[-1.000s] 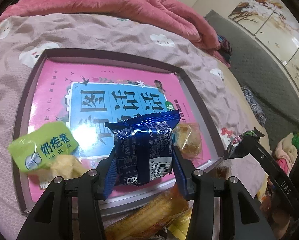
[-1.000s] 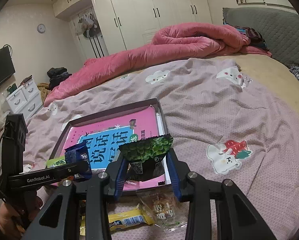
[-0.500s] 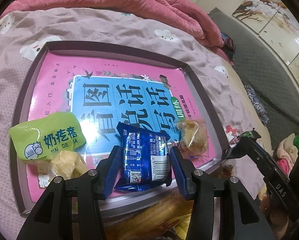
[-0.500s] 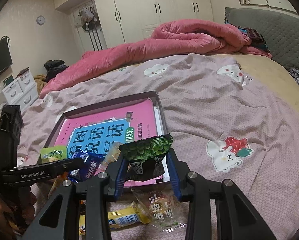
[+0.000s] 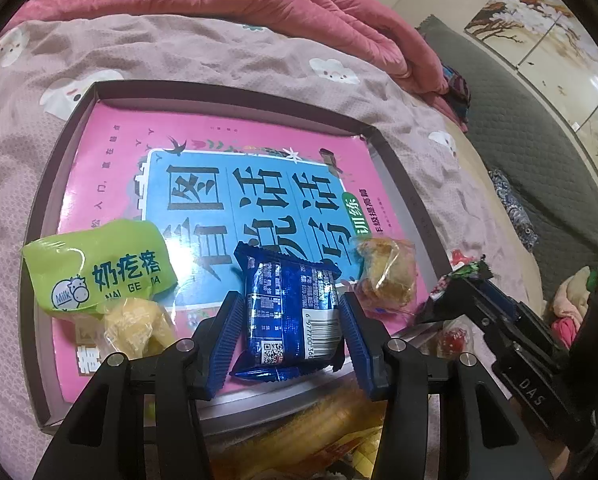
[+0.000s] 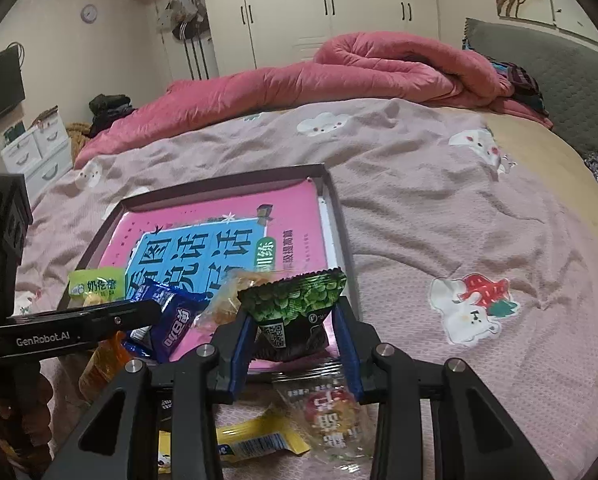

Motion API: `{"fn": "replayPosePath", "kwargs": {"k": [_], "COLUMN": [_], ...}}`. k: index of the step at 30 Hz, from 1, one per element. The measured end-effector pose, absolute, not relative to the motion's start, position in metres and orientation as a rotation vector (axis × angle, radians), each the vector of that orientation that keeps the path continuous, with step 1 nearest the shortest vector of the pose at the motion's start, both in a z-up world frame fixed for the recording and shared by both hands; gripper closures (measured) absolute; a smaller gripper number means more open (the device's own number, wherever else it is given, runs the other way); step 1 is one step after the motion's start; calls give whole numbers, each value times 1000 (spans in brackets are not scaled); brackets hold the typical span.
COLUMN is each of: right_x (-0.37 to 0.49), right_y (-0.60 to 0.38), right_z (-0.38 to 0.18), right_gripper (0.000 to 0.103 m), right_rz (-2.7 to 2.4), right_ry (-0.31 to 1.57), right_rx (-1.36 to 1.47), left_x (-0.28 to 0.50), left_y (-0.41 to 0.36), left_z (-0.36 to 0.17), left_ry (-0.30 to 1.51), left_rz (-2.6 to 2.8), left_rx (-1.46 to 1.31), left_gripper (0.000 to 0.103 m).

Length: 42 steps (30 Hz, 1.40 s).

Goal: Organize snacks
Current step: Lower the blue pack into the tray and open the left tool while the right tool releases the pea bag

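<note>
We see one shallow tray [image 5: 403, 184] on the bed [image 6: 439, 216], lined with one pink book [image 5: 111, 160] that fills most of its floor; on the book, toward the 6 o'clock rim in the left wrist view, lie a green milk-snack packet [image 5: 95, 268] at 9 o'clock, a yellow wrapped sweet [image 5: 133, 326] touching its lower edge, and a clear-wrapped pastry [image 5: 387, 276] at 3 o'clock. The left gripper [image 5: 289, 326] is clamped on one blue biscuit packet [image 5: 291, 308], low over the book between those snacks (earlier it held the packet higher and upright, hiding more of the blue title panel). The right gripper [image 6: 295, 330] grips one green pea packet [image 6: 295, 300] by its lower half, above the tray's corner at 5 o'clock in its own view; since a second ago it has come nearer the tray, and the blue packet now sits just beside it at 9 o'clock. Outside the tray, on the bedspread at 6 o'clock, we count a yellow bar [image 6: 255, 440], a clear packet with red print [image 6: 327, 412], and an orange wrapper [image 5: 319, 428]. One pink duvet [image 6: 339, 76] lies heaped at 12 o'clock.
</note>
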State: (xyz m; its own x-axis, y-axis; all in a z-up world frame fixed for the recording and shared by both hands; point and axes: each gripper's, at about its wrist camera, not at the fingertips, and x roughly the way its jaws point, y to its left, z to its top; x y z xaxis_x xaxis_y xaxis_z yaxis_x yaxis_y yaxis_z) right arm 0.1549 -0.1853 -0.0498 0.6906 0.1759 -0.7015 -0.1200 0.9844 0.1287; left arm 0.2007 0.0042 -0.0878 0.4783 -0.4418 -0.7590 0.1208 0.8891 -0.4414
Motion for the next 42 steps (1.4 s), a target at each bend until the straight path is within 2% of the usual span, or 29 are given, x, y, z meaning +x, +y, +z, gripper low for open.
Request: {"fn": "replayPosePath", "kwargs": {"k": [24, 42], "right_x": [162, 156], "right_y": [-171, -168], "right_z": [-58, -56], "right_gripper": [64, 51], "right_rz": [227, 280], "right_ry": [818, 807], "right_rx": [120, 151], "left_x": [199, 195], "left_y": [7, 10], "left_z": [-85, -80], "left_ry": [1026, 1021], "left_rz": [-354, -356], "left_rx": [-374, -390], "left_gripper": [52, 51]}}
